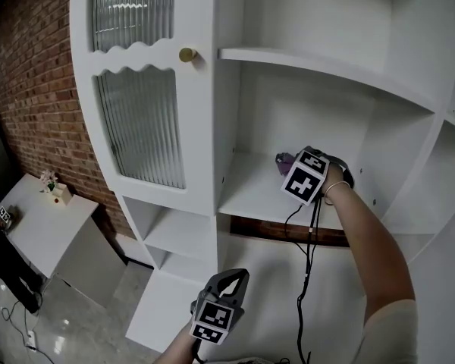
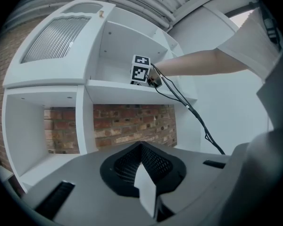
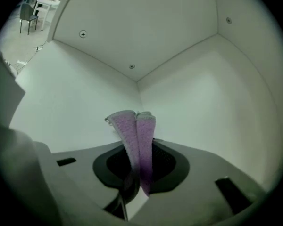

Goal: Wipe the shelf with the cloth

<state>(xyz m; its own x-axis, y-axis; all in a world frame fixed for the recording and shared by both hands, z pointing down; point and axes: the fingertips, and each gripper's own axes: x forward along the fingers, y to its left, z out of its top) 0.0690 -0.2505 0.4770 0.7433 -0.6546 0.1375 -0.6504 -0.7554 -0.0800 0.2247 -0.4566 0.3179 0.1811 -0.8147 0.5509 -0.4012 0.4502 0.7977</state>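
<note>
Clamping the right gripper (image 1: 297, 165) jaws tight on the purple cloth (image 3: 139, 140), way in over the shelf (image 1: 250, 192) toward its back corner, for dragging the folded end along. Parking the left gripper (image 1: 227, 283) below the shelf's front edge, jaws together, empty, probably just staying out of the way.

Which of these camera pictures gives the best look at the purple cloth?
The right gripper view: the cloth stands folded, close up, clamped in the right hand-held gripper. The head view shows only a small purple scrap beside the marker cube; the left gripper view shows none of it.
</note>
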